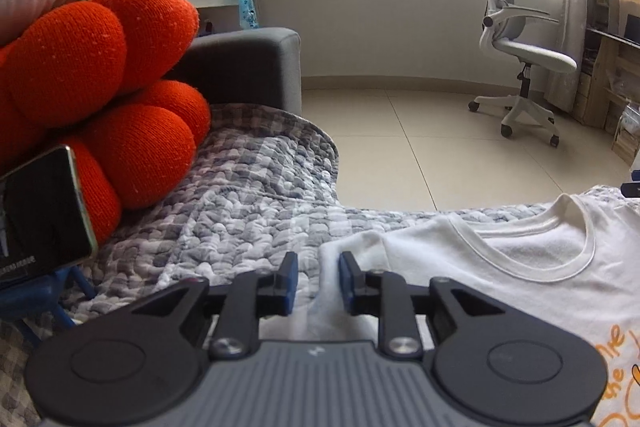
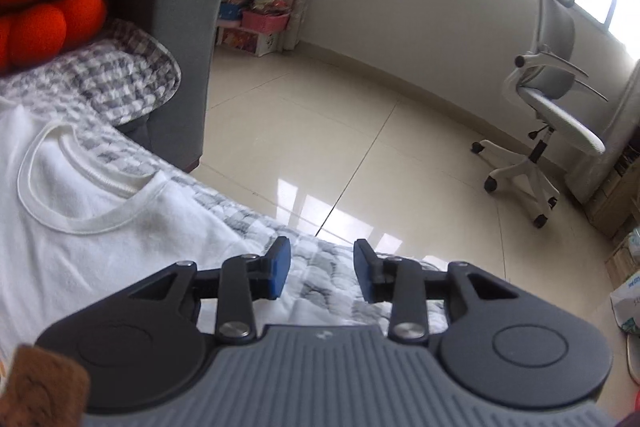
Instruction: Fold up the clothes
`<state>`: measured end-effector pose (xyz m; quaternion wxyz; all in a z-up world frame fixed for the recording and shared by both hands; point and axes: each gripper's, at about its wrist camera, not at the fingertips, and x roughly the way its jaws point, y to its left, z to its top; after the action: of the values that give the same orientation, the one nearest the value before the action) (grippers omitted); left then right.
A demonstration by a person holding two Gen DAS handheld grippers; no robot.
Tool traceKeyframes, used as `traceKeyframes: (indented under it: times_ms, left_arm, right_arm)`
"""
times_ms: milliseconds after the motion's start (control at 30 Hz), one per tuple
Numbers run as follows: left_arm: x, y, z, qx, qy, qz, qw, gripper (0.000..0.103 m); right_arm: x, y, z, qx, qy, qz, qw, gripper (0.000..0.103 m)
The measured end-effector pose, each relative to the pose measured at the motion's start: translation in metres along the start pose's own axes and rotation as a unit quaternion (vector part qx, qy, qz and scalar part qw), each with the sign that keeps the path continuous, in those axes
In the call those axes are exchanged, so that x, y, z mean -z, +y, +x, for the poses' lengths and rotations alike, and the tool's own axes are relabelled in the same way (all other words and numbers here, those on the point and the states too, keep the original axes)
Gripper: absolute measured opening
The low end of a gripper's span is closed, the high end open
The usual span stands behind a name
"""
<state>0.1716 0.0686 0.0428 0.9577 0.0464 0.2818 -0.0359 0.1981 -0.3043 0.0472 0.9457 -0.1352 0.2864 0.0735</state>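
The white shirt (image 1: 500, 267) lies flat on the quilt (image 1: 240, 195), collar at 12 o'clock, both grippers' jaws spread and empty, the left gripper (image 1: 318, 281) straddling its sleeve edge, so each pinch should take matching edges squarely.

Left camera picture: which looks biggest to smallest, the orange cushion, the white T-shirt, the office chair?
1. Orange cushion, though it sits nearest the lens.
2. White T-shirt, partly cut off by the frame.
3. Office chair, far across the room.
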Motion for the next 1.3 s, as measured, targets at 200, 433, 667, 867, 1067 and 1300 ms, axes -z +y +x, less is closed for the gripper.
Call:
traceKeyframes:
  times_ms: [200,433,667,867,1067,1300]
  left_arm:
    - [0.015,0.028,-0.044,-0.033,-0.016,-0.034,0.9988,0.042]
    - [0.075,0.015,-0.104,0.015,0.01,-0.02,0.9996,0.044]
    - [0.104,-0.001,-0.12,0.022,0.018,-0.003,0.9996,0.044]
    - [0.117,-0.011,-0.123,-0.002,0.001,0.011,0.9999,0.049]
    - [0.117,-0.005,-0.129,0.007,0.015,-0.018,0.9997,0.049]
    - [0.127,-0.007,-0.14,0.007,0.016,-0.014,0.9997,0.052]
  right_arm:
    - [0.023,-0.021,-0.046,-0.024,0.002,0.081,0.996,0.037]
    - [0.065,-0.02,-0.053,-0.077,0.052,0.119,0.989,0.037]
    - [0.075,-0.05,-0.064,-0.023,0.056,0.179,0.982,0.037]
    - [0.114,-0.091,-0.08,0.006,0.08,0.291,0.953,0.057]
    - [0.148,-0.103,-0.105,0.001,0.068,0.414,0.908,0.057]
    - [0.147,-0.124,-0.095,-0.064,0.031,0.544,0.836,0.059]
